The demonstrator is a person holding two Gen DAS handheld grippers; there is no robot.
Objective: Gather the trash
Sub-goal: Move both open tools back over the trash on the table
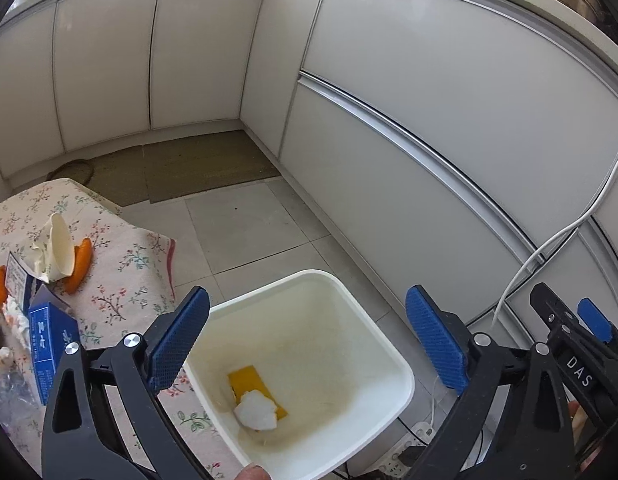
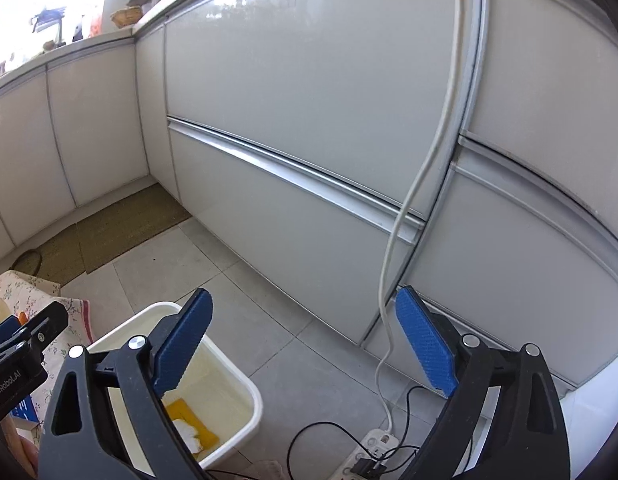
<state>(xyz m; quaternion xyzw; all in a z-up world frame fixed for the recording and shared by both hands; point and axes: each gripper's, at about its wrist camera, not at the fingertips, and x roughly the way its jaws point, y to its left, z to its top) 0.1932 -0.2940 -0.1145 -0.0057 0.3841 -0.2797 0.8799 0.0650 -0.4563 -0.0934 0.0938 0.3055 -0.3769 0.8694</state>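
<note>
The left gripper (image 1: 307, 338) hangs over the white bin (image 1: 389, 354) with its blue pads spread wide, nothing between them. The right gripper (image 2: 303, 342) is equally wide and empty (over bare floor beside the bin). A crumpled tissue (image 1: 256, 410) lies on a yellow wrapper (image 1: 249, 380) at the bin's bottom.

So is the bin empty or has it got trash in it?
Not empty: the bin holds a white wad on a yellow piece, otherwise bare.
</note>
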